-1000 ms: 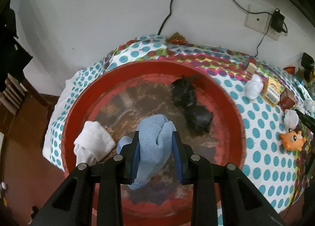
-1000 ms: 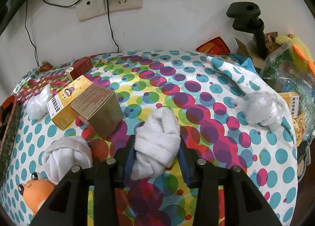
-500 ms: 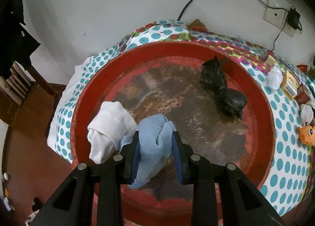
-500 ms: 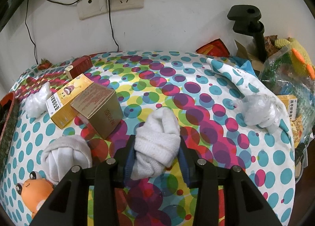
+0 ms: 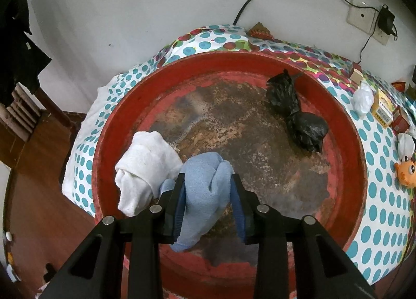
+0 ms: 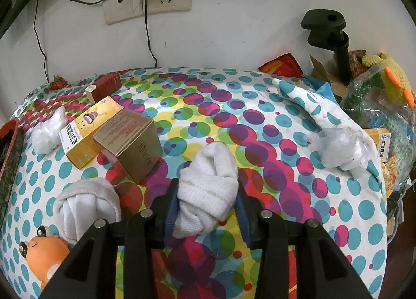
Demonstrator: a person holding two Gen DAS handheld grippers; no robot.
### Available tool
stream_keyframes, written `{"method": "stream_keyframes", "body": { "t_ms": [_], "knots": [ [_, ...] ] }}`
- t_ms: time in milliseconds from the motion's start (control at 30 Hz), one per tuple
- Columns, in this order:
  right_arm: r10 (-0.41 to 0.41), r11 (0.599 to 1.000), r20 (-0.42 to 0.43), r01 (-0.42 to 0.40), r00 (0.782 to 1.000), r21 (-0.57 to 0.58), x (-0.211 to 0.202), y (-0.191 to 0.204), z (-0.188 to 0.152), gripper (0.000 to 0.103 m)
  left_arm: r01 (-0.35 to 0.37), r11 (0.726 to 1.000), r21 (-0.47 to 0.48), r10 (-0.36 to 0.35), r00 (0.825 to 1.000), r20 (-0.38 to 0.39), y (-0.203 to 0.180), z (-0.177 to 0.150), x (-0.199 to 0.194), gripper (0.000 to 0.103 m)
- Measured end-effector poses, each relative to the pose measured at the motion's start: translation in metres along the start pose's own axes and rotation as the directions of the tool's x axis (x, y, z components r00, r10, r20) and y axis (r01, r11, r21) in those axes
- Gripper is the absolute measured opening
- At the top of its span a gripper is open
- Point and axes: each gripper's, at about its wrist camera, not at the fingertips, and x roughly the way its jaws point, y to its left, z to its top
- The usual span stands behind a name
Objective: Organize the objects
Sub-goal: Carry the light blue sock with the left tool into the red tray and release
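Blue cloth first: the rolled blue sock sits between the fingers of the left tool, low over the red tray, and those jaws have just been easing apart. In the left wrist view a sliver of gap shows at the right pad, so the squeeze looks to be letting go while the sock is still between the pads. A second ago the tray sat further off; now the tool is down beside the white sock bundle at its ten o'clock, touching the blue one. That reads as a drop-off under way. Further out, at two o'clock, two black bags lie in the tray.

Over on the desk, the right tool is clamped on a white sock roll, unmoved, seemingly waiting its turn.
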Motion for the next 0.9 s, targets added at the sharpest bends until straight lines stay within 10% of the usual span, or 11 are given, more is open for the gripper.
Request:
{"method": "stream_keyframes", "body": {
  "t_ms": [300, 900],
  "knots": [
    [-0.003, 1.0, 0.0, 0.003, 1.0, -0.003, 0.0, 0.001, 0.0, 0.041, 0.0, 1.0, -0.004, 0.001, 0.999, 0.037, 0.002, 0.0, -0.009, 0.063],
    [-0.015, 1.0, 0.008, 0.015, 1.0, -0.011, -0.001, 0.004, -0.001, 0.04, -0.042, 0.997, -0.061, 0.053, 0.98, 0.19, 0.014, -0.022, -0.059, 0.085]
  ]
}}
